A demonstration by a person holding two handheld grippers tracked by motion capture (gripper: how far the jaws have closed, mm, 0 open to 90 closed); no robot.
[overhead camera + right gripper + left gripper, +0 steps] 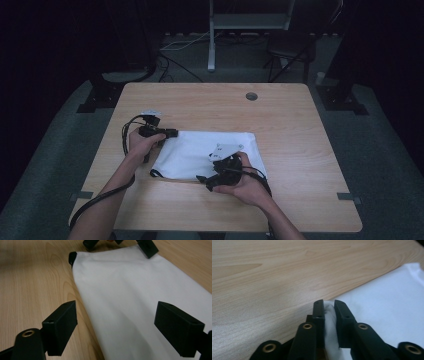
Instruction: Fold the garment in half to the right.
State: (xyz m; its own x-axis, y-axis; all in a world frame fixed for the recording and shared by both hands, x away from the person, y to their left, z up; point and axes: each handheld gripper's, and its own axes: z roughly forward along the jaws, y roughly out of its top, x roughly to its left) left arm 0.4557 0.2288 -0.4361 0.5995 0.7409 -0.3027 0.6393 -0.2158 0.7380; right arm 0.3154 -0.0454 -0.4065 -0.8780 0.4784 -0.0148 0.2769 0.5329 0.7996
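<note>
On the wooden table [210, 100], seen from the high view, a white cloth [200, 150] lies flat near the middle, its dark-trimmed edge toward the person. The left gripper [172, 133] sits at the cloth's far left corner, while the right gripper [204, 181] hovers at the near edge; holding opposite ends like this looks like preparation for folding or lifting. A round grommet hole [251, 96] sits well apart, and nothing blocks either hand.

From the left gripper view, the left gripper [329, 305] has its jaws pinched nearly together on a bunched fold of the cloth [387, 305] (a firm anchor, I judge).

From the right gripper view, the right gripper [117, 315] stands wide, gripping nothing, jaws straddling the cloth [125, 295] above its long edge.
</note>
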